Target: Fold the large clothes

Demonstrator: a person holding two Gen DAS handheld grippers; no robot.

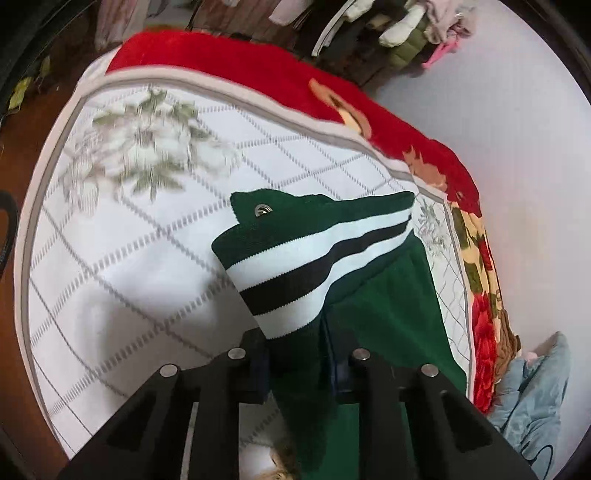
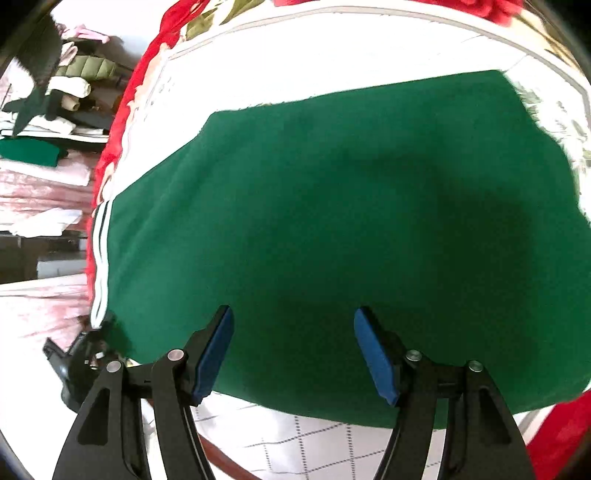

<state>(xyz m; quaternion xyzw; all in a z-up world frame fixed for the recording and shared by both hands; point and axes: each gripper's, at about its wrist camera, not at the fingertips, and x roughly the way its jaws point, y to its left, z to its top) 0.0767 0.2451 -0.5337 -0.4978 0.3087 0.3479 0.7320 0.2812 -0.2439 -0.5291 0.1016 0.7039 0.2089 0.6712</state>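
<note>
Nearest the left wrist camera, the left gripper (image 1: 295, 354) was pinching the green garment (image 1: 391, 295) at its ribbed hem band (image 1: 295, 273), a knit strip of green, white and black stripes that rose between the dark pads and folded away ahead of the fingers. A metal snap button (image 1: 263, 210) sat on the green tab at the far end of that band, ahead and slightly left of the jaws. The cloth trailed back under the gripper and off to its right, over a white quilted bedcover (image 1: 129, 258) with a grey diamond grid and a faded flower print. Beyond the quilt lay a red floral blanket (image 1: 229, 70), and farther off a heap of clothes (image 1: 406, 33) against the wall; a pale blue garment (image 1: 535, 391) lay low to the gripper's right. In the right wrist view, the right gripper (image 2: 293, 350) stood spread, its blue pads (image 2: 216, 354) apart and pressing nothing, poised just over the near edge of the garment's broad green panel (image 2: 332, 221), which lay flat on the quilt ahead of it. The striped band showed again at the far left of that panel, where the left gripper could be seen dimly. No brand, label or writing could be read on the garment or the bedding.
</note>
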